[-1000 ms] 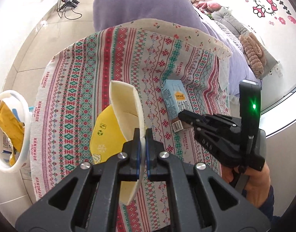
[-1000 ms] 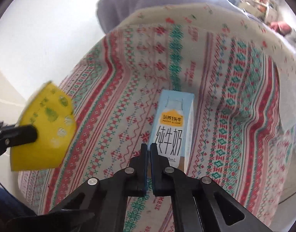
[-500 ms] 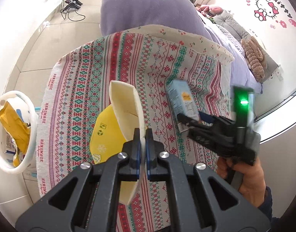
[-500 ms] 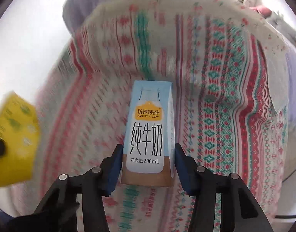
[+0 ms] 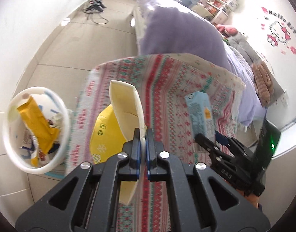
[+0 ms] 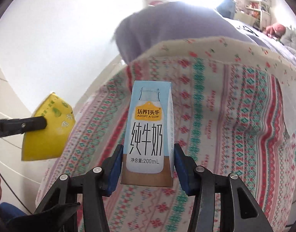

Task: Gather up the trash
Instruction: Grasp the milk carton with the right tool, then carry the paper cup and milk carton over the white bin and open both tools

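Your left gripper (image 5: 142, 135) is clenched on the thin wall of a yellow paper carton (image 5: 124, 116), flattened and open at the top, cream inside, yellow outside with small printed symbols; the fingers (image 5: 136, 145) pinch its edge and the carton hangs clear above the patterned cloth (image 5: 167, 89). From the right wrist view the same carton (image 6: 49, 131) shows at 9 o'clock, gripped at its side, off past the edge of the cloth. Your right gripper (image 6: 148, 164) is grasping a light blue milk carton (image 6: 148, 135), upright between the blue pads, both pads against its lower sides just above the brown band at its base; the label reads 200mL. In the left wrist view that milk carton (image 5: 201, 114) sits at 3 o'clock, tilted, its top toward 12, with the right gripper (image 5: 209, 141) below it and a green light lit on the unit behind. The cloth, striped in red, green and pink, covers a raised surface; whether it is a worktop or a bed end, you cannot tell. A lilac blanket (image 5: 177, 31) lies beyond it at 12 o'clock. At 9 o'clock in the left view a white round bin (image 5: 65, 116) stands on the tiled floor (image 5: 57, 50) just beside the cloth's edge, holding an orange-yellow wrapper (image 5: 37, 123) and other scraps.
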